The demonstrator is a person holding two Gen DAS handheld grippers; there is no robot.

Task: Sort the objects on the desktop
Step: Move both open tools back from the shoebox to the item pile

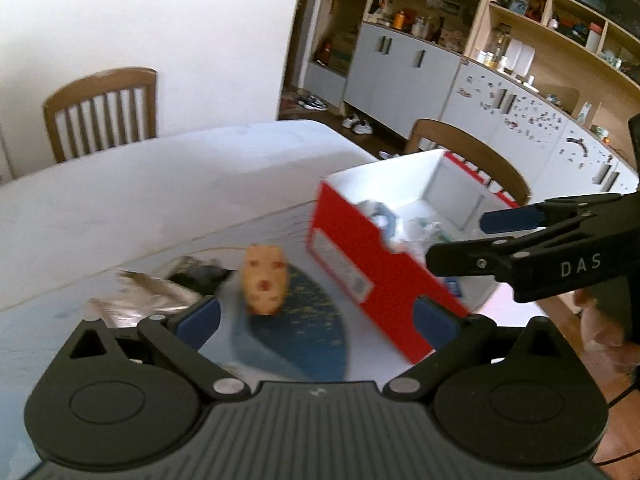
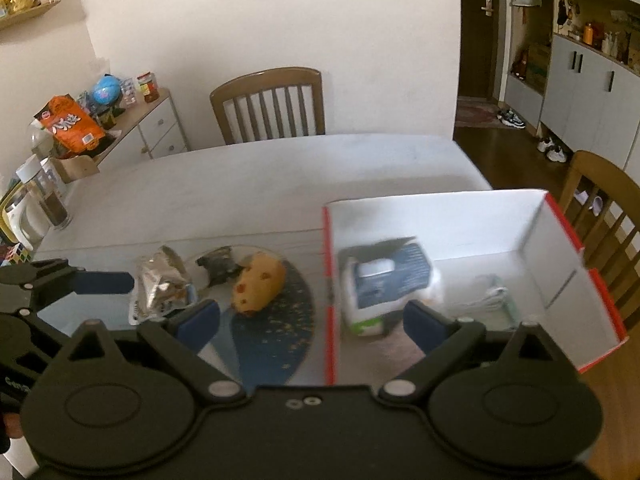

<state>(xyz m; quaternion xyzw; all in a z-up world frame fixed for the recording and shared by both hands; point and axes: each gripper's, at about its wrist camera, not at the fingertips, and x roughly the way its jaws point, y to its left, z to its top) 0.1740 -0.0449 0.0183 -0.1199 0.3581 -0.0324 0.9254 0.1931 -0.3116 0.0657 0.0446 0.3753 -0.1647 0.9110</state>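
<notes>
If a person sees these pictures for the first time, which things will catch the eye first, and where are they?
The red-and-white box on the right of the table stands out first, open on top, with a blue-and-white pack inside. Next is the orange toy with red spots, lying on a dark blue mat left of the box, beside a crumpled silver wrapper. Both pairs of jaws stand wide and hold nothing.

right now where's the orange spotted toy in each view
Left wrist: orange spotted toy sits centre-left on the blue round mat, left of the red box.
Right wrist: toy lies left of centre on the same mat.
Shared landmark: the red box, right of the toy in both.
</notes>
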